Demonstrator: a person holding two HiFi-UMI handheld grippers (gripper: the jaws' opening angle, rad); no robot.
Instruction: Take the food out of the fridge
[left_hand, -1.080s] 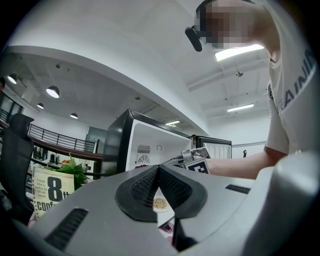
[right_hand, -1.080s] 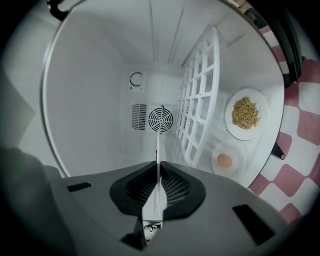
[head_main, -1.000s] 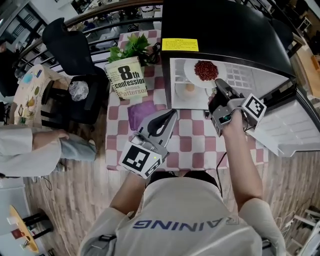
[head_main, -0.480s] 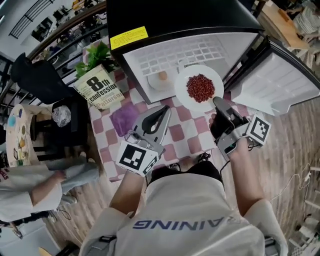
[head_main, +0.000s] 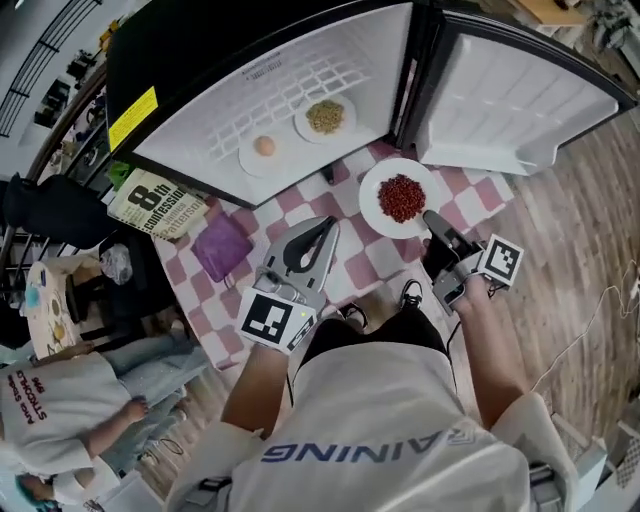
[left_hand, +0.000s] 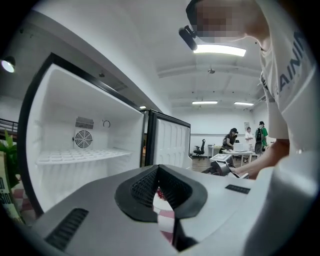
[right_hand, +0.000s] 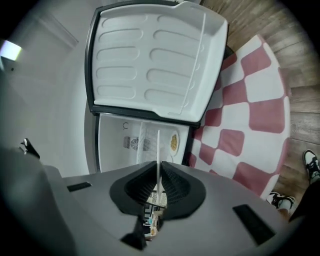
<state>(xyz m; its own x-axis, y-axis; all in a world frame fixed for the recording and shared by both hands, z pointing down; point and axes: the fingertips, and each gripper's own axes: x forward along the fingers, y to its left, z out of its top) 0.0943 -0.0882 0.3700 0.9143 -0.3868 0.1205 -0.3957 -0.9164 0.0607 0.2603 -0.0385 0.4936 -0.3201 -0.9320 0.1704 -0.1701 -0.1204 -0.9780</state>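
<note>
Right gripper (head_main: 431, 218) was clamped on the bean plate's (head_main: 372, 192) rim, centre-right over the table (head_main: 370, 266); left gripper (head_main: 322, 232), jaws together and empty, sat nearer the 2 dishes upper-centre in the fridge (head_main: 300, 75): egg plate (head_main: 248, 162), grain plate (head_main: 305, 128).

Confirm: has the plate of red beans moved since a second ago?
Yes. The plate of red beans left the fridge shelf toward the person, now over the checkered tablecloth in the right gripper.
</note>
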